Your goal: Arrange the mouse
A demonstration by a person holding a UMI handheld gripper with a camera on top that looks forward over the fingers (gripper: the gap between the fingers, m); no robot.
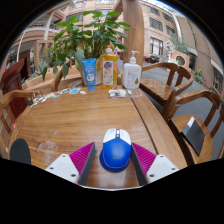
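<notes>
1. Gripper view, forward along both fingers: round wooden table point(85, 115) filling the middle ground, brick buildings and windows beyond.
2. Gripper point(114, 160) at the near table edge, fingers spread; magenta pads point(82, 157) facing inward on either side.
3. Mouse point(116, 150), blue body with white front and buttons, lying on the table between the two fingers; pads close against both flanks, firm pressure not discernible, so taken as released with the mouse resting on the tabletop.
4. Far side of table: row of bottles, among them a blue tube point(90, 72), an orange-labelled bottle point(109, 68) and a white pump bottle point(131, 74), standing upright and near one another.
5. Potted plant point(85, 35) with broad green leaves just behind the bottles.
6. Small scattered items point(70, 92) on the tabletop ahead of the bottles, too small to identify.
7. Wooden chairs point(170, 82) around the table, at right and at left; dark object point(193, 133) on the seat of the nearer right-hand chair, identity unclear.
8. Mouse well apart from the bottle row, with bare tabletop between.
</notes>
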